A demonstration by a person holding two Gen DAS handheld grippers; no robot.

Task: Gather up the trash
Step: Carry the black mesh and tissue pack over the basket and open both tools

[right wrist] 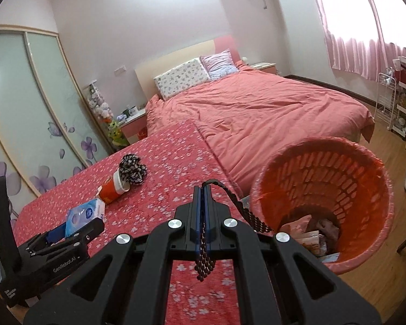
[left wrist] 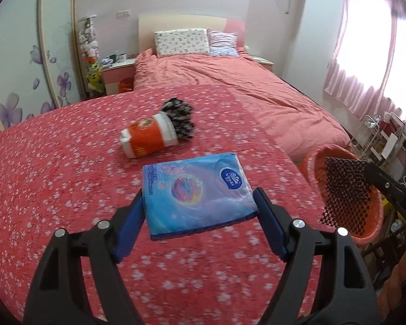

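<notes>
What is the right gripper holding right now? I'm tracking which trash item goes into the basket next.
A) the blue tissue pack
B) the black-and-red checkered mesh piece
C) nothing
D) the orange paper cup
B: in the right wrist view the right gripper is shut on the checkered mesh piece, which hangs beside the orange basket; the tissue pack sits between the left gripper's pads, and the cup lies on the table.

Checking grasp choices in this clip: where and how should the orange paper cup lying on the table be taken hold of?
Grip the orange paper cup across its round middle, coming from above with the fingers either side of its width. It lies on its side on the floral cloth, and the black-and-white scrunchie crowds its mouth end, so probably avoid that rim.
</notes>
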